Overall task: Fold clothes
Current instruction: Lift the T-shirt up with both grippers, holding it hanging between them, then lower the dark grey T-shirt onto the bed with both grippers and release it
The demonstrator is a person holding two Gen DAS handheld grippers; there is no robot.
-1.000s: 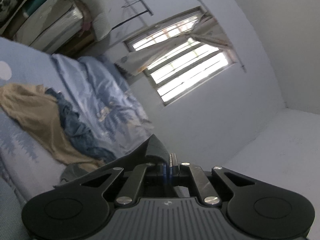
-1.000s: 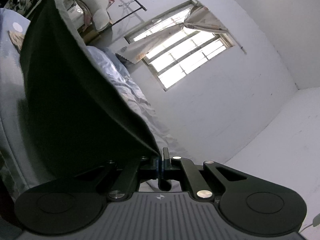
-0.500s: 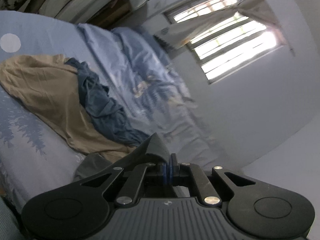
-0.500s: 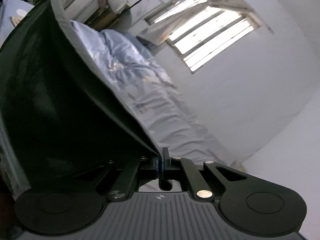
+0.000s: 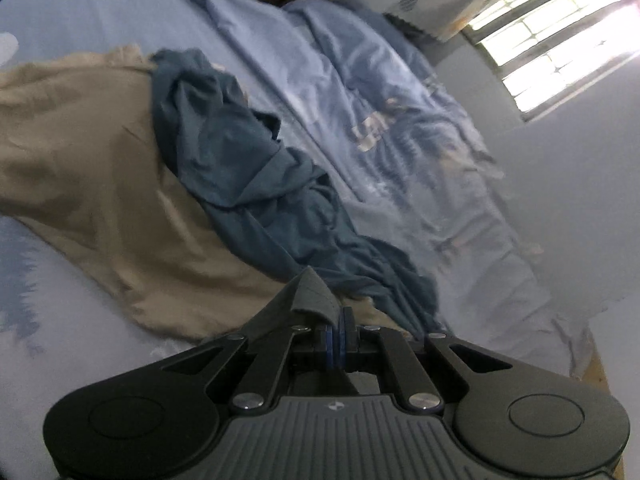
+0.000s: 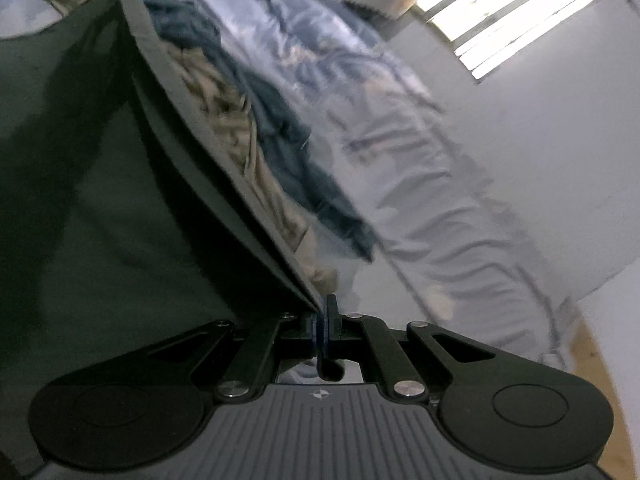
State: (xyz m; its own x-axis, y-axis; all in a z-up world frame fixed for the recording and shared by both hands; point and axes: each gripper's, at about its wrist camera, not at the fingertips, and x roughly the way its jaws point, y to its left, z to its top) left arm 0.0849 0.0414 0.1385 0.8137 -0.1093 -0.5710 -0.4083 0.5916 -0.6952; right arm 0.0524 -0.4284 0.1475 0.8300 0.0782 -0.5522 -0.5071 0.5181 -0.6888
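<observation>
A dark grey garment point(image 6: 100, 208) hangs stretched between both grippers. My right gripper point(image 6: 325, 316) is shut on its hemmed edge, and the cloth fills the left half of the right wrist view. My left gripper point(image 5: 340, 320) is shut on a corner of the same dark grey garment point(image 5: 310, 292), which sticks up as a small peak. Ahead on the bed lie a tan garment point(image 5: 92, 168) and a crumpled blue garment point(image 5: 240, 172), both loose. They show again as the tan garment point(image 6: 236, 128) and blue garment point(image 6: 288, 128) past the held hem.
The bed point(image 5: 72, 16) has a pale blue sheet with a rumpled light blue quilt point(image 5: 400, 128) along the wall side. A barred window point(image 5: 552, 36) with a tied curtain sits in the white wall. A wooden bed edge point(image 6: 588, 364) shows at the right.
Both grippers have tipped downward and come closer to the bed with the dark garment still held. The window has slid to the upper right and the tan and blue clothes now fill the view.
</observation>
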